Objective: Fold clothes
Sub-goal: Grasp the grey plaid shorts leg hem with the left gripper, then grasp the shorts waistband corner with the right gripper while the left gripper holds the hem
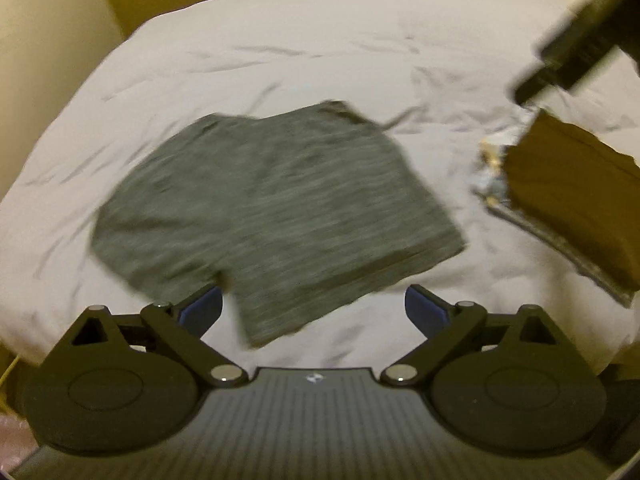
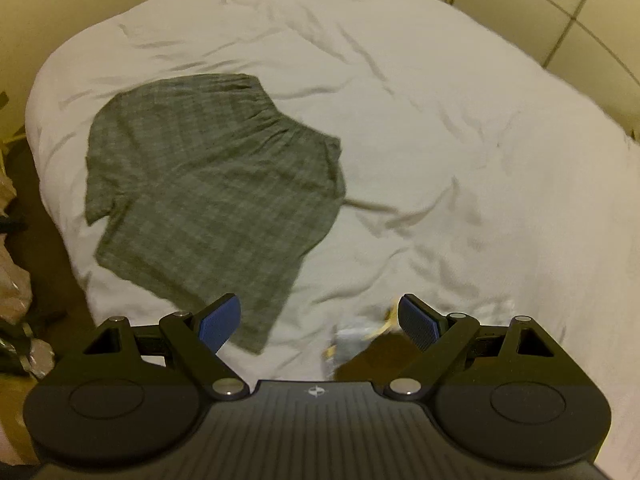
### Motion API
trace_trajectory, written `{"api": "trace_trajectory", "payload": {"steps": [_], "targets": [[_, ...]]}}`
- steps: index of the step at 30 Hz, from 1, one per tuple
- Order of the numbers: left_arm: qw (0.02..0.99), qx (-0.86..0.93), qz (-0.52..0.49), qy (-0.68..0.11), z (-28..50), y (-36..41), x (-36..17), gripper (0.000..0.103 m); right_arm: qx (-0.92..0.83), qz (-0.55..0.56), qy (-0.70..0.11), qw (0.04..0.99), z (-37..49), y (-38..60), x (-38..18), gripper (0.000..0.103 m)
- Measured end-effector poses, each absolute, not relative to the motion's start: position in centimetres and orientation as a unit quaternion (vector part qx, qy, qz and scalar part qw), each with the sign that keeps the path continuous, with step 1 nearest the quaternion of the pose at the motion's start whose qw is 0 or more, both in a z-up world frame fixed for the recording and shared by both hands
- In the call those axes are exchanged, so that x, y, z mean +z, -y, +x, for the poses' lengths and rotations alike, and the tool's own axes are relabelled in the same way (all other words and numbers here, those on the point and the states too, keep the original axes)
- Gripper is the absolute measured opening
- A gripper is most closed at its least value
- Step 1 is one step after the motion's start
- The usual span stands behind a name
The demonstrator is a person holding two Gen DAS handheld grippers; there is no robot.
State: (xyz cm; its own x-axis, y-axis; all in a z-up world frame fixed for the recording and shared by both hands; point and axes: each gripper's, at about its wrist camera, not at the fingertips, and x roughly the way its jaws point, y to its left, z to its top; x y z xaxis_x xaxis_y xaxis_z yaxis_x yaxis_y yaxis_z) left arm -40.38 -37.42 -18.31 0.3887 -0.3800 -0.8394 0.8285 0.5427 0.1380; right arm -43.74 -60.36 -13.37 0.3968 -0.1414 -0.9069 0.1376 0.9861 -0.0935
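Note:
A pair of grey heathered shorts (image 1: 272, 208) lies spread flat on the white bed sheet (image 1: 280, 60). My left gripper (image 1: 313, 312) hovers open just above the near leg hem, nothing between its blue pads. In the right wrist view the same shorts (image 2: 212, 184) lie to the left, waistband toward the far side. My right gripper (image 2: 320, 322) is open too, its left pad over the shorts' near corner. The right gripper's dark body (image 1: 580, 36) shows blurred at the upper right of the left wrist view.
A folded brown garment (image 1: 576, 196) rests on a patterned folded piece (image 1: 496, 168) at the right of the bed; its edge (image 2: 360, 344) shows below my right gripper. Cluttered bags (image 2: 16, 280) sit on the floor left of the bed. A tiled wall (image 2: 560, 8) stands behind.

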Motion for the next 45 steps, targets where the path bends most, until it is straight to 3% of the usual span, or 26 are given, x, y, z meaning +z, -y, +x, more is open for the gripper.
{"api": "trace_trajectory", "payload": {"steps": [2,5,9,12,16,17,19,20,22,32,45], "targets": [[0.789,-0.385,0.282,-0.387,-41.6,40.1,-19.4,0.092,-0.070,-0.026,-0.541,0.838,-42.8,61.8,-14.0,0.087],[0.801,-0.373,0.259,-0.389,-42.9,44.2,-21.6,0.080,-0.040,-0.067,-0.538,0.839,-41.3,64.4,-15.8,0.083],[0.800,-0.351,0.261,-0.410,-44.5,49.9,-26.2,0.070,0.018,-0.164,-0.528,0.833,-39.3,66.8,-19.5,0.064],[0.797,-0.334,0.287,-0.414,-45.3,53.0,-29.3,0.069,0.072,-0.221,-0.521,0.822,-37.7,68.3,-22.6,0.057],[0.790,-0.314,0.346,-0.398,-46.2,55.7,-32.7,0.066,0.108,-0.249,-0.514,0.814,-36.0,69.5,-25.5,0.055],[0.786,-0.309,0.357,-0.398,-46.2,56.0,-33.4,0.061,0.114,-0.253,-0.511,0.813,-35.6,69.8,-25.8,0.055],[0.774,-0.306,0.377,-0.406,-45.9,56.3,-34.1,0.035,0.124,-0.261,-0.505,0.813,-34.8,70.4,-26.4,0.055],[0.768,-0.305,0.386,-0.410,-45.7,56.3,-34.4,0.030,0.130,-0.265,-0.502,0.813,-34.5,70.7,-26.7,0.055],[0.763,-0.305,0.385,-0.419,-45.2,56.1,-33.9,0.007,0.143,-0.300,-0.488,0.807,-33.9,70.9,-27.6,0.055],[0.803,-0.299,0.299,-0.420,-41.2,52.4,-27.0,0.002,0.246,-0.556,-0.331,0.721,-31.2,70.2,-33.6,0.060],[0.836,-0.239,0.246,-0.429,-36.9,48.2,-24.7,0.002,0.335,-0.656,-0.240,0.632,-30.1,68.5,-39.7,0.060]]}}
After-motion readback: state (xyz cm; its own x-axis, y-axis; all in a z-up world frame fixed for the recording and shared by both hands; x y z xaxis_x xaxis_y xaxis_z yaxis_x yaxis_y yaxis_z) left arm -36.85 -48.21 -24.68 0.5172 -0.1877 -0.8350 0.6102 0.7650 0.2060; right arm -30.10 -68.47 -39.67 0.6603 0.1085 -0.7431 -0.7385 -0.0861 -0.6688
